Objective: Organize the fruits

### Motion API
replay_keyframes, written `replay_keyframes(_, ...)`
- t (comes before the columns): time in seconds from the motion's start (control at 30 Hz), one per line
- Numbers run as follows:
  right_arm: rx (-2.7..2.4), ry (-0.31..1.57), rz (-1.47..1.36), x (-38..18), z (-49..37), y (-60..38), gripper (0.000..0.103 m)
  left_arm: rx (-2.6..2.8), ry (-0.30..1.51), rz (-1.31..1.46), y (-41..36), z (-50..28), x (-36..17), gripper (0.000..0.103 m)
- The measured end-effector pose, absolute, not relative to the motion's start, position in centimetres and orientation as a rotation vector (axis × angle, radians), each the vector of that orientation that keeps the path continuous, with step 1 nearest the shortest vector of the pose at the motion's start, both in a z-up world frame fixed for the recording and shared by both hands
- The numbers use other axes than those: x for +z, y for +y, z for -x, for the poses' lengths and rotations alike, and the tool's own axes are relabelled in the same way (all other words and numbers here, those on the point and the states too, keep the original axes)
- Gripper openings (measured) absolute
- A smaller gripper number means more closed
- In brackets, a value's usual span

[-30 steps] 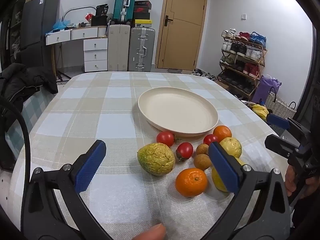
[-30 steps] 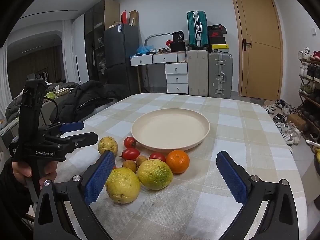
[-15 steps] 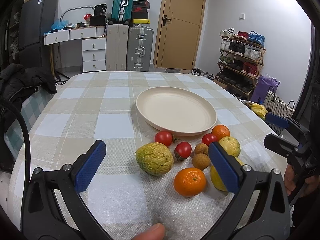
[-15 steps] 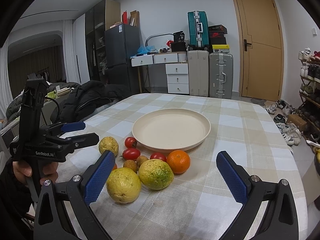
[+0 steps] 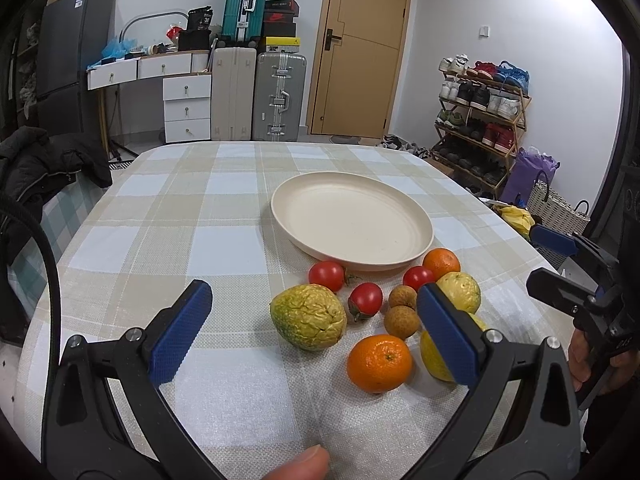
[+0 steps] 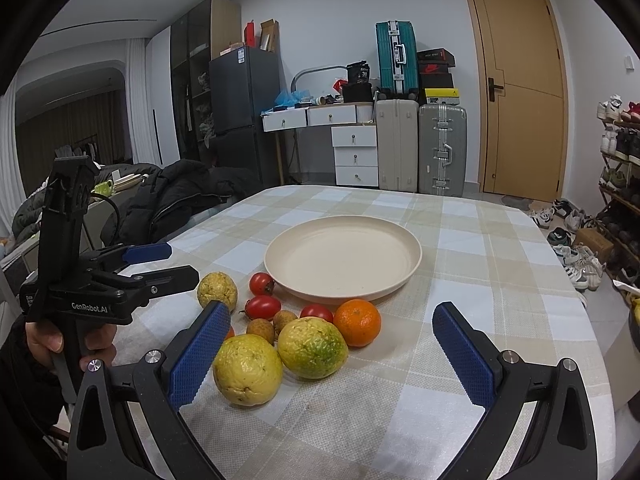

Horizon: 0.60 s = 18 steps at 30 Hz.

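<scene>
Fruits lie clustered on the checked counter point(image 5: 168, 216) just before an empty cream plate point(image 5: 352, 220) as left gripper point(image 5: 312, 326) and right gripper point(image 6: 328, 356) hover wide open, holding nothing, a first pick apparently next.

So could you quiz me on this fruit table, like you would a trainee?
1. True or false: the plate already holds fruit.
2. How many red tomatoes lie on the tablecloth? A) one B) three C) five
3. Fill in: both the left gripper and the right gripper have their jaws ____.

Key: 1 false, it holds nothing. 2 B. 3 open, gripping nothing.
</scene>
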State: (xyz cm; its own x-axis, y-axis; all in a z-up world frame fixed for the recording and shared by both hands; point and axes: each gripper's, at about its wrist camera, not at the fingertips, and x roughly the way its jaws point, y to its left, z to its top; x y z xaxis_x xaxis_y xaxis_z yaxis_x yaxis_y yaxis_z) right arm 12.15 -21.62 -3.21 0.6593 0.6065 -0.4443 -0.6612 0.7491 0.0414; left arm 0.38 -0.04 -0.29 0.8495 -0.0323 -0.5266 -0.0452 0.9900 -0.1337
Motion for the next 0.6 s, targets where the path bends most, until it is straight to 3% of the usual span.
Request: replay_keyframes(0.6, 0.695, 0.470, 0.128, -3.35, -12.47, -21.55, 0.103, 0.006, 0.551, 0.134, -0.14, -0.47, -0.27, 0.102)
